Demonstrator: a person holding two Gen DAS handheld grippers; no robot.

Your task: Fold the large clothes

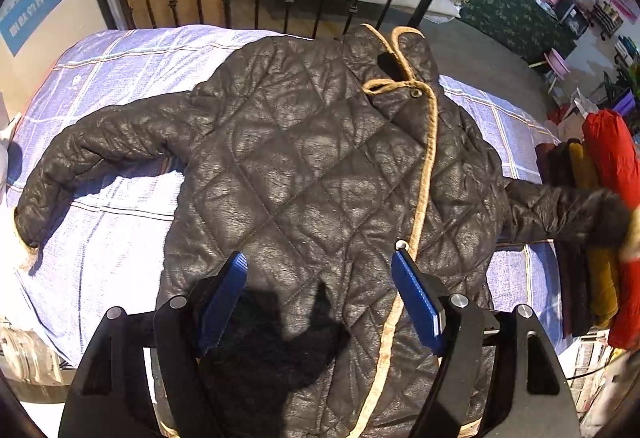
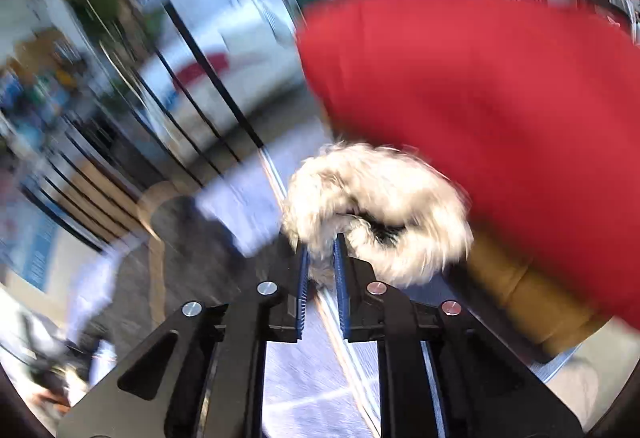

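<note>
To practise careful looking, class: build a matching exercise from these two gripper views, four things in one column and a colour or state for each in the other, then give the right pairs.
Things
1. quilted jacket
2. furry cuff
3. left gripper
4. folded garment beside the cuff

States
A. red
B. open above the jacket, holding nothing
C. dark, spread flat on the checked bedsheet
D. pale, pinched by the right gripper

Pairs: 1-C, 2-D, 3-B, 4-A

A dark quilted jacket (image 1: pixel 304 166) with tan piping lies spread front-up across the bed's (image 1: pixel 120 70) middle, one fleecy cuff (image 2: pixel 380 206) lifted.
</note>
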